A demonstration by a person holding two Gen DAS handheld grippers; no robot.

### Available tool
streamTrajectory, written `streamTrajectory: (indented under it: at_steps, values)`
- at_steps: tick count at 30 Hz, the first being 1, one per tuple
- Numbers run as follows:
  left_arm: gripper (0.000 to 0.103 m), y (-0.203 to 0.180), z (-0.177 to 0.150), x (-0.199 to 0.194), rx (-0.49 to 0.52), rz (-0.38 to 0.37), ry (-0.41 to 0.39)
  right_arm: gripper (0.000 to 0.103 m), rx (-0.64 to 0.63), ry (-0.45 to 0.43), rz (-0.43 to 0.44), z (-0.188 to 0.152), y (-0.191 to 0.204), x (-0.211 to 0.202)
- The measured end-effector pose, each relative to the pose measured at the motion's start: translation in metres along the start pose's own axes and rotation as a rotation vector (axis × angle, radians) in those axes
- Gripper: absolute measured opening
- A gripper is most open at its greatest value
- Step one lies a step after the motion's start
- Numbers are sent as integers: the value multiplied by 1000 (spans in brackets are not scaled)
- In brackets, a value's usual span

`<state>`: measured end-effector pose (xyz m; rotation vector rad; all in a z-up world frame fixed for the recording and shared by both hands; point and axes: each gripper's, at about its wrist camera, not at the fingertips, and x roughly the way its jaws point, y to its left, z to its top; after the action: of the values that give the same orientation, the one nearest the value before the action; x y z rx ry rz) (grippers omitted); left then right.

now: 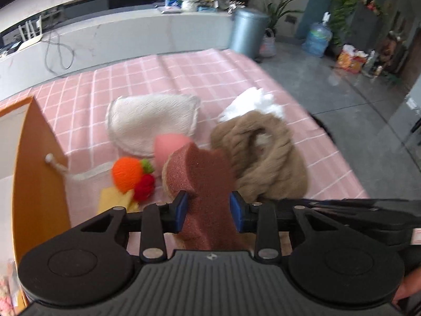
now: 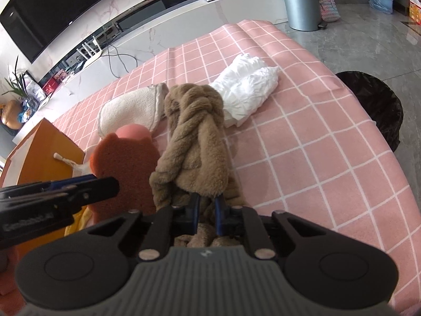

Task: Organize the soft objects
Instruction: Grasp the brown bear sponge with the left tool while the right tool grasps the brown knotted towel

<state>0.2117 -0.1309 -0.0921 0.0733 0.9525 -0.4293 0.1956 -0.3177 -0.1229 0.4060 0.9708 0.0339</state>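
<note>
Brown cat-shaped foam sponge pinched at its narrow neck by left claw, pads part-way apart, just above the pink checked bench. Right beside it, tan twisted plush scarf squeezed in right claw, nearly closed. Farther off: cream fleece pouch, white crumpled cloth.

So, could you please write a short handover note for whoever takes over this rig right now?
Left gripper: shut on the brown sponge.
Right gripper: shut on the tan plush scarf.
On the pink cloth: cream mitt, white bundle, knitted fruit.
Orange box stands at the left.
Done: two items gripped.
Left: place both, then the rest.
</note>
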Motion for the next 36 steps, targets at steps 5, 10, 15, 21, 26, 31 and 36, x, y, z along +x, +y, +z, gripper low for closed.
streamTrajectory:
  at_steps: [5, 10, 15, 21, 26, 31, 36]
  values:
    - [64, 7, -4, 7, -11, 57, 50, 10, -16, 4, 2, 1, 2, 3]
    - [92, 19, -9, 17, -81, 89, 82, 11, -20, 12, 7, 2, 3, 5]
    - [96, 24, -9, 30, -127, 50, 97, 11, -34, 25, 8, 2, 5, 10]
    - [71, 24, -10, 33, -158, -21, 87, 11, -34, 47, -1, 3, 3, 21]
    - [62, 17, -10, 13, -139, 0, 14, 40, -41, 44, 13, 5, 8, 24]
    - [40, 23, -2, 6, -145, -15, 2, 59, -92, -6, -17, 8, 18, 28]
    - [38, 27, -2, -2, -172, -27, -44, 65, -168, -49, -71, 5, 27, 31]
